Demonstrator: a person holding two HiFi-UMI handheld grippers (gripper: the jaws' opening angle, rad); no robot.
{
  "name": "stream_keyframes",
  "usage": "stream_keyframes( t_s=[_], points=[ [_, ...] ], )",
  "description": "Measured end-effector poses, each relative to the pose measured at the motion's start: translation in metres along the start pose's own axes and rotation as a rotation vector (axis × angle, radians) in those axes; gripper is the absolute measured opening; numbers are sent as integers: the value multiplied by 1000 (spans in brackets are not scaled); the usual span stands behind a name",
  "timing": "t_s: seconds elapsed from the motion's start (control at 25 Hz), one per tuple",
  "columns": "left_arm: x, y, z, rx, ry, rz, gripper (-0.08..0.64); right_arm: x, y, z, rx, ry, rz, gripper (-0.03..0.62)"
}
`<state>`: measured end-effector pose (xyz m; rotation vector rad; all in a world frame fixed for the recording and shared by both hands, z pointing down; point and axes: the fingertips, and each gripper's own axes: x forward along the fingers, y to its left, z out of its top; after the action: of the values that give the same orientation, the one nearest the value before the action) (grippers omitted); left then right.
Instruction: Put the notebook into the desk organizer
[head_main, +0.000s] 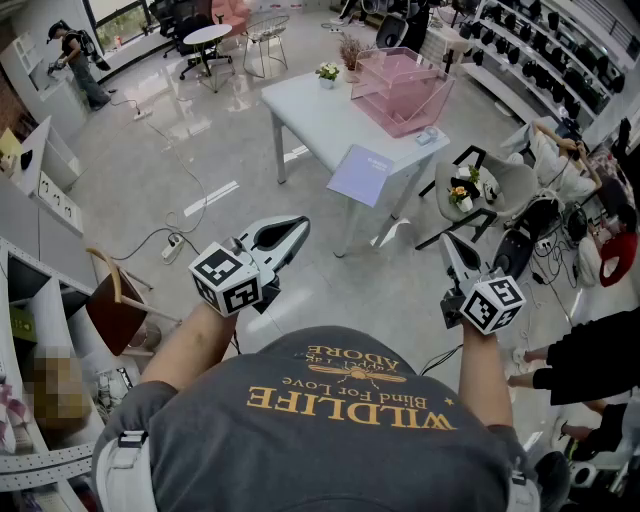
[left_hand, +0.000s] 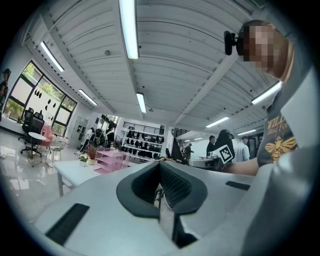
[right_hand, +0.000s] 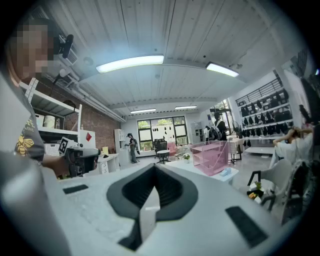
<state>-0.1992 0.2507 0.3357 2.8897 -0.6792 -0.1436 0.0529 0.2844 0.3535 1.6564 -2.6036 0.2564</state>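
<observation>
A lavender notebook (head_main: 362, 173) lies on the near corner of a white table (head_main: 305, 115), overhanging its edge. The pink see-through desk organizer (head_main: 402, 88) stands at the table's far right end; it also shows in the left gripper view (left_hand: 111, 161) and the right gripper view (right_hand: 212, 156). Both grippers are held in the air near the person's chest, well short of the table. My left gripper (head_main: 297, 229) (left_hand: 160, 169) is shut with nothing in it. My right gripper (head_main: 447, 244) (right_hand: 154, 169) also has its jaws together and empty.
A small potted plant (head_main: 327, 72) and a light blue item (head_main: 428, 136) sit on the table. A power strip with cable (head_main: 172, 245) lies on the floor. A wooden chair (head_main: 118, 300) and shelving stand at left. A seated person (head_main: 560, 160) and chairs are at right.
</observation>
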Motion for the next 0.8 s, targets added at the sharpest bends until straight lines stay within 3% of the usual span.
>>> stream_keyframes(
  t_s=[0.8],
  points=[
    [16, 4, -3, 0, 14, 12, 2, 5, -12, -4, 6, 17, 4, 0]
  ],
)
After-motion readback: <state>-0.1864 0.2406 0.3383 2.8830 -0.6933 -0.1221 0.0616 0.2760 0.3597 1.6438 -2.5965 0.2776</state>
